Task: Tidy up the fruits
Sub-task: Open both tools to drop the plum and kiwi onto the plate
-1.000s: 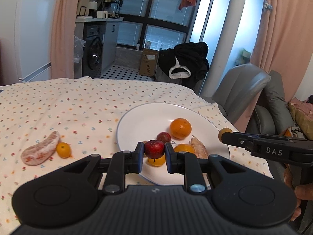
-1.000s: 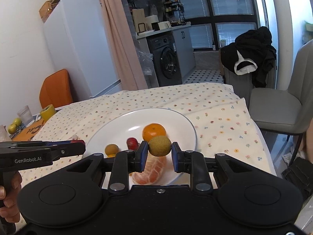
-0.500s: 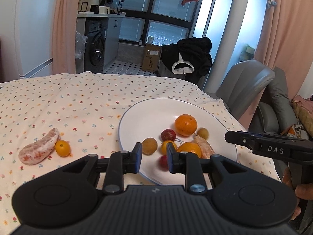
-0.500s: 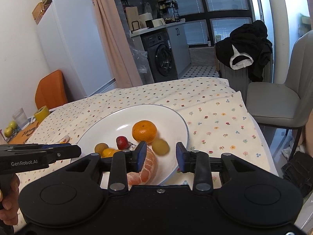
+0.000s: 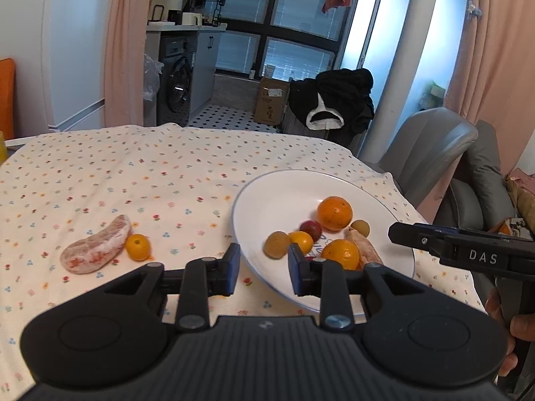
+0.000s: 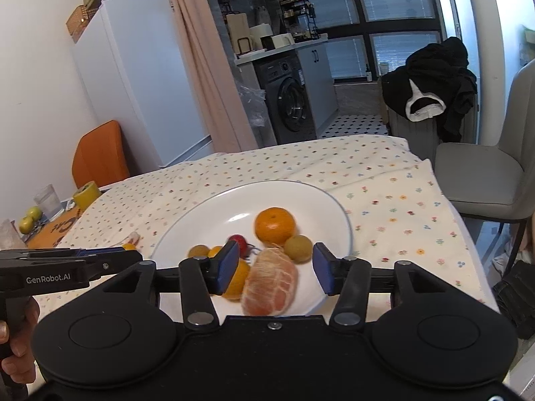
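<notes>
From the left wrist view, the left gripper (image 5: pixel 261 265) is hovering low over the near rim of the white plate (image 5: pixel 267 197) with its fingers spread wide and gripping nothing. The plate is carrying a large orange (image 5: pixel 334 213), a dark red fruit (image 5: pixel 310 227), two brownish-green fruits, a couple of small oranges and a peeled segment, all clustered toward its right half. Two pieces are lying out on the flowered tabletop (image 5: pixel 133 180) to the left, well apart from the plate: a peeled citrus segment (image 5: pixel 97 244) and, touching it, a small kumquat (image 5: pixel 137 247). From the right wrist view, the right gripper (image 6: pixel 276 272) is sitting above the plate's near edge, its blue-padded fingers also wide and empty, with a peeled mandarin (image 6: pixel 270 282) resting on the plate just below and between them and a brownish-green fruit (image 6: pixel 298 248) just beyond. Both tools appear to be between placements, so the step in hand is likely fetching the leftovers. The next move probably calls for swinging the left gripper over to the kumquat, centring the fingers around it, and closing gently so it is not rolling away.
</notes>
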